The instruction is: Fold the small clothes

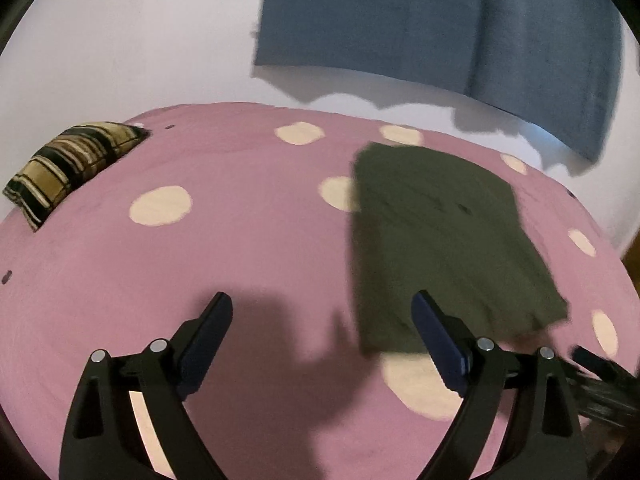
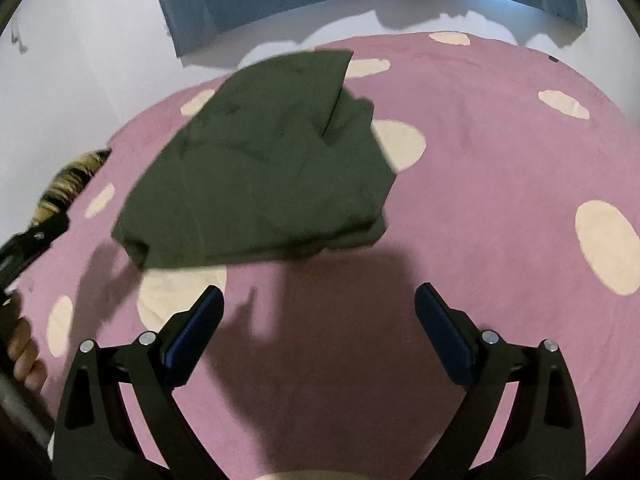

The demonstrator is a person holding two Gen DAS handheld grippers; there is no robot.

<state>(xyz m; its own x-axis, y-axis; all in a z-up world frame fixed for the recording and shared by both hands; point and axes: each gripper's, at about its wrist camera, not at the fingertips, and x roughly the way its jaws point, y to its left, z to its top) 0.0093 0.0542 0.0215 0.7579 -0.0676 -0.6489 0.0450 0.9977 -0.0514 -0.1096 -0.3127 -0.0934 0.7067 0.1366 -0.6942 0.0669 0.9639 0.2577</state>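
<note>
A dark olive-green garment [image 1: 444,240] lies folded flat on the pink bed cover with cream dots [image 1: 240,264]. It also shows in the right wrist view [image 2: 264,168], with a fold ridge near its far right corner. My left gripper [image 1: 322,308] is open and empty, above the cover just left of the garment's near edge; its right finger overlaps the garment's near corner in the view. My right gripper [image 2: 318,300] is open and empty, above the cover just short of the garment's near edge. Part of the left gripper [image 2: 32,240] shows at the left edge of the right wrist view.
A striped brown and black cushion [image 1: 68,168] lies at the far left of the bed, also in the right wrist view [image 2: 68,180]. A blue cloth [image 1: 440,28] hangs on the white wall behind the bed. The bed's pink cover [image 2: 500,184] stretches wide to the right.
</note>
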